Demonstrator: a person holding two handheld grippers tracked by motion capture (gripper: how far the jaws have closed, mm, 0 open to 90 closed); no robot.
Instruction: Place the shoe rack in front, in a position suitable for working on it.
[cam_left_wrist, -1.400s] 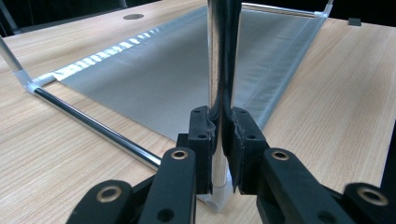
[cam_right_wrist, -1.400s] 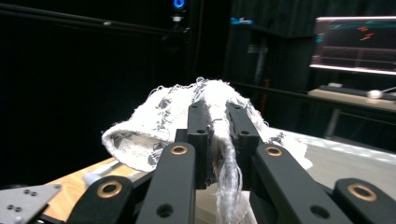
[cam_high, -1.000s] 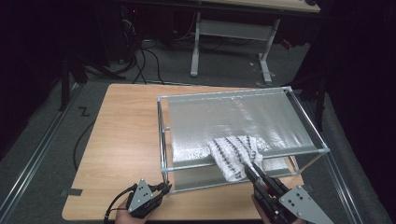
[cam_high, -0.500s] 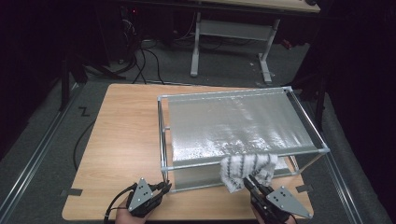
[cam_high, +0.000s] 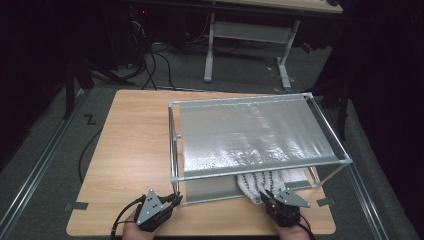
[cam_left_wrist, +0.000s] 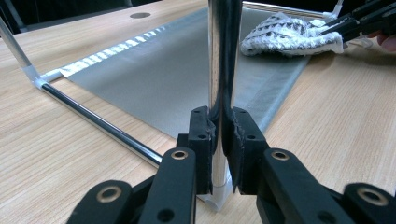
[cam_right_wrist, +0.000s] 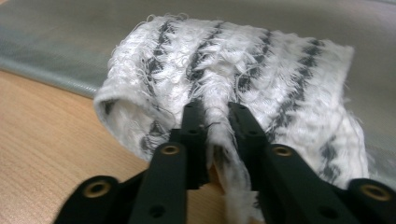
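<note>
Left gripper (cam_left_wrist: 218, 140): jaws clamped on the frame's upright metal post (cam_left_wrist: 223, 56)
Right gripper (cam_right_wrist: 215, 135): jaws pinching the white, dark-striped cloth (cam_right_wrist: 233, 79) at the worktop (cam_high: 135, 145) edge

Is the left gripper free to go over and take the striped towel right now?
Probably not as it stands. The left gripper is shut on the rack's front corner post, so it would have to let go first. The striped towel lies across the lower shelf, already pinched by the right gripper.
</note>
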